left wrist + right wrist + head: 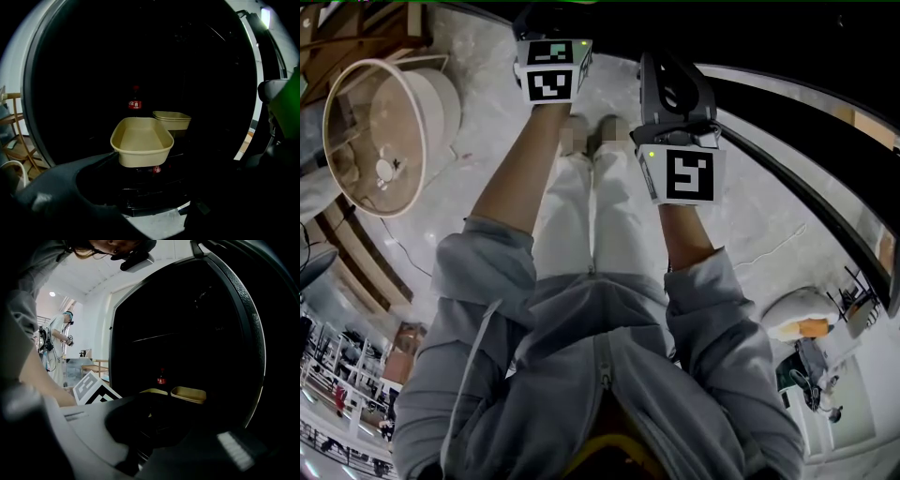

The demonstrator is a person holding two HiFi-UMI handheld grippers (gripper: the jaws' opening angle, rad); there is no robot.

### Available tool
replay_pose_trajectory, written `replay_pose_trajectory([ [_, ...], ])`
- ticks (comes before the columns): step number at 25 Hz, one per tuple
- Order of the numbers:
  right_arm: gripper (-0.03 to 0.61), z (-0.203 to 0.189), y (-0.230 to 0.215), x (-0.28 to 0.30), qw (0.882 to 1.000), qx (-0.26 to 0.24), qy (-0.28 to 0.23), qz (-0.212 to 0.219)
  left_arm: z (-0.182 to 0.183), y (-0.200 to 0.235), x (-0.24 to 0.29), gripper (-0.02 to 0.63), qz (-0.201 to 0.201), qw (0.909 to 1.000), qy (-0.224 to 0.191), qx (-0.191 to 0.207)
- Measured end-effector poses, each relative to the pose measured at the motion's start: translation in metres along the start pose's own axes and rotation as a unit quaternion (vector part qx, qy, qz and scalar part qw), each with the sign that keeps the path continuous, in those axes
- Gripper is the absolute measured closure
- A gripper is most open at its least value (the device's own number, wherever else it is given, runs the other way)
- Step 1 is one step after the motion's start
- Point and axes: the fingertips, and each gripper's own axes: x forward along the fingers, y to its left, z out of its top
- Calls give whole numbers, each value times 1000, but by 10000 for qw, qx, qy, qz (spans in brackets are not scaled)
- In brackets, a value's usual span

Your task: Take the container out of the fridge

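A tan open container (142, 140) stands at the front of a shelf in the dark fridge. Behind it are a second tan container (172, 120) and a cola bottle (135, 104). My left gripper (178, 183) is open just short of the front container, with nothing between its jaws. In the head view its marker cube (548, 80) reaches toward the black fridge opening. My right gripper (173, 437) sits lower and further right, apparently open, with only dark space between its jaws. The right gripper view shows both containers (188, 394) and the bottle (161, 378) further in.
The open fridge door (806, 169) curves along the right. A round wooden-framed stool (380, 131) stands on the marble floor at the left. My own legs fill the middle. Another person (58, 341) stands by a wooden table (96, 366) in the background.
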Motion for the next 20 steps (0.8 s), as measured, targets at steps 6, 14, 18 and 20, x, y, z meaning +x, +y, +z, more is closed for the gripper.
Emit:
replay_pose_trajectory([
  [6,578,-3,1,6,10000,-25,44,27,-8,6,7,133,49,9997,105,-226],
  [14,578,-8,0,4,9999,-20,111,22,-7,4,24,81,134,9995,195,-221],
  [18,578,-12,-2,3,9999,16,142,-12,-8,12,27,124,317,9993,194,-4],
  [20,578,-13,-2,2,9999,33,154,-27,-13,15,21,198,413,9989,228,-15],
])
